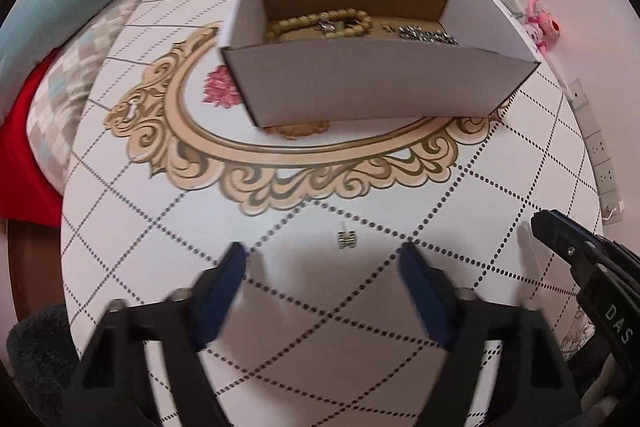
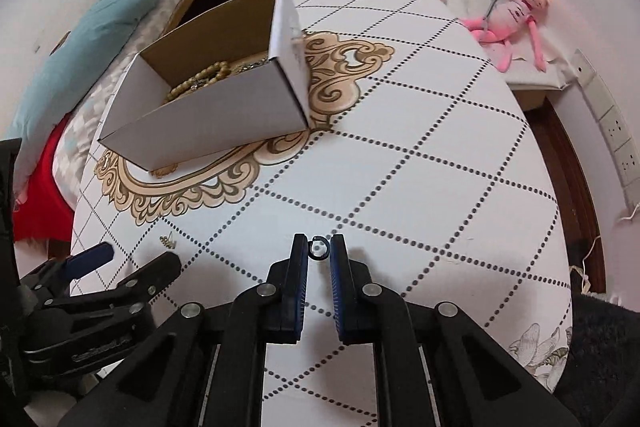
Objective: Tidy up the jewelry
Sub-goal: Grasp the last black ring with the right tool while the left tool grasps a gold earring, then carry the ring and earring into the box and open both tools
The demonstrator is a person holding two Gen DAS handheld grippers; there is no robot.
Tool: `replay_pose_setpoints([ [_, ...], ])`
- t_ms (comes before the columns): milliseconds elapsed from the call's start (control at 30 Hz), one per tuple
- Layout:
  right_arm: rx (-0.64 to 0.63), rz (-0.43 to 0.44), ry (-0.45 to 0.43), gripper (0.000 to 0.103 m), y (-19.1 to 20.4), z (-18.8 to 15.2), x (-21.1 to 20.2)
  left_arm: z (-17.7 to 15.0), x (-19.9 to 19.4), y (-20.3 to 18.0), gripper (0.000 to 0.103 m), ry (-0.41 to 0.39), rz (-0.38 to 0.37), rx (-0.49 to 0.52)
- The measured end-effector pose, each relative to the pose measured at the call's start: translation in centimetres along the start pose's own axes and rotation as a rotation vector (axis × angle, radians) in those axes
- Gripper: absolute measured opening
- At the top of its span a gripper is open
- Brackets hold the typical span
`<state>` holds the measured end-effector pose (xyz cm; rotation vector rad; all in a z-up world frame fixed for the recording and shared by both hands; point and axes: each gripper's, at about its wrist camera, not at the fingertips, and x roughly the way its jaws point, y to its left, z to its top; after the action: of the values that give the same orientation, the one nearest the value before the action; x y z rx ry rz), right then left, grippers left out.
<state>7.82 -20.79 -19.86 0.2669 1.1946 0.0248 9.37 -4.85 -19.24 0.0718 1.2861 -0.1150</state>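
On the round table (image 1: 168, 259), with its white cloth of dotted diamond lines and a gold scroll print, stands an open cardboard box (image 1: 372, 87). Inside the box lie a string of pale yellow beads (image 1: 320, 21) and, beside them toward the box's right end, a silvery chain (image 1: 428, 35).

Nearer than the box, on bare cloth just past the scroll print, sits a small metal earring (image 1: 347, 239). The left gripper (image 1: 324, 259) hangs over the cloth on the near side of that earring, its blue-padded jaws roughly half apart with nothing between them; the earring lies just beyond the fingertips, untouched.

To the right of the box and nearer the table's edge, the right gripper (image 2: 319, 247) has its jaws drawn almost together on a small dark ring (image 2: 319, 251), pinched at the very tips of the blue pads and held above the cloth.

Beyond the table, right of the box, a pink plush toy (image 2: 516, 19) lies on a white surface.
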Motion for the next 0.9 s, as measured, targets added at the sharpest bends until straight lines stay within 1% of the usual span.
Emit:
replay_pose_setpoints([
  [33,-0.001,0.001,-0.001,0.012,0.0,0.0,0.0,0.2,0.4,0.2,0.051,0.004,-0.003,0.004],
  [100,-0.005,0.004,0.003,0.012,0.1,-0.1,0.0,0.7,0.8,0.4,0.030,-0.011,0.008,0.022],
  [133,-0.008,0.006,0.009,0.012,0.2,-0.1,0.2,0.9,1.0,0.4,0.024,-0.016,-0.001,0.032],
  [167,-0.010,0.006,0.011,0.012,0.4,-0.2,0.3,1.0,1.0,0.3,0.013,-0.019,-0.003,0.039],
  [200,-0.014,0.004,0.013,0.012,0.5,-0.3,0.4,1.1,1.0,0.2,0.010,-0.019,-0.006,0.044],
  [300,-0.018,0.005,0.018,0.012,0.6,-0.5,0.6,1.2,1.0,0.0,0.006,-0.022,-0.009,0.047],
  [567,-0.028,0.007,0.001,0.012,0.7,-0.5,-0.4,1.0,0.3,-0.1,0.006,-0.041,-0.025,0.047],
  [767,-0.021,0.033,-0.030,0.012,0.7,0.0,-2.1,1.2,-2.7,0.1,0.006,-0.090,-0.056,0.055],
  [900,-0.006,0.086,-0.071,0.012,1.0,2.0,-4.3,3.3,-6.3,0.7,0.006,-0.132,-0.110,0.035],
])
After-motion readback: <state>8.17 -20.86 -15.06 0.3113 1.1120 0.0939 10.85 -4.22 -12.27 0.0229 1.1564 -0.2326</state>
